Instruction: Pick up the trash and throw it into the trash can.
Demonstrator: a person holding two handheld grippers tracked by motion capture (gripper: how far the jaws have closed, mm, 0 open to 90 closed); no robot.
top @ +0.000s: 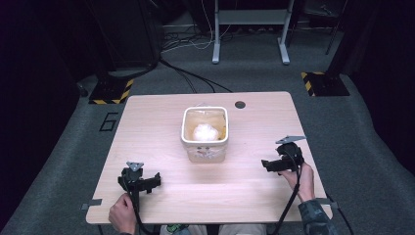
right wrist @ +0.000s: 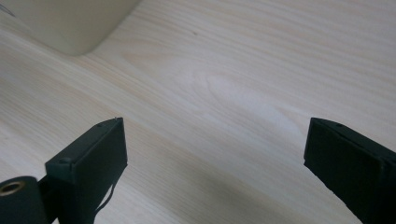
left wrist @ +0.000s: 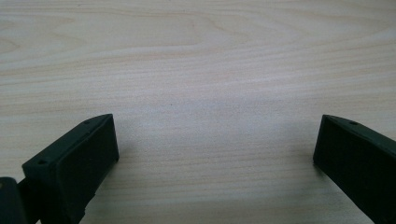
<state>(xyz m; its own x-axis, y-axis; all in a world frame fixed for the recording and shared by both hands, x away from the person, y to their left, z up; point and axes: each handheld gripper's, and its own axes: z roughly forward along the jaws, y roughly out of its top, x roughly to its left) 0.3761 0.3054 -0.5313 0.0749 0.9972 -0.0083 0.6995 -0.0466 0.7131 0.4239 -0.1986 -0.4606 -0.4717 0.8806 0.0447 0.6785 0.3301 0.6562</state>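
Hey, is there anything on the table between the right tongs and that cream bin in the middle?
Nothing visible. In the high view, bare wood lies between the right tongs and the cream bin. The right gripper view agrees: past the open jaws there is plain table up to the bin's corner at the upper left.

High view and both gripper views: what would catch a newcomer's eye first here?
The cream square bin at the middle of the wooden table, lined with clear plastic and holding a white crumpled wad. Then the two black grippers near the table's near edge: the left gripper and the right gripper, each open over bare wood, nothing between the jaws.
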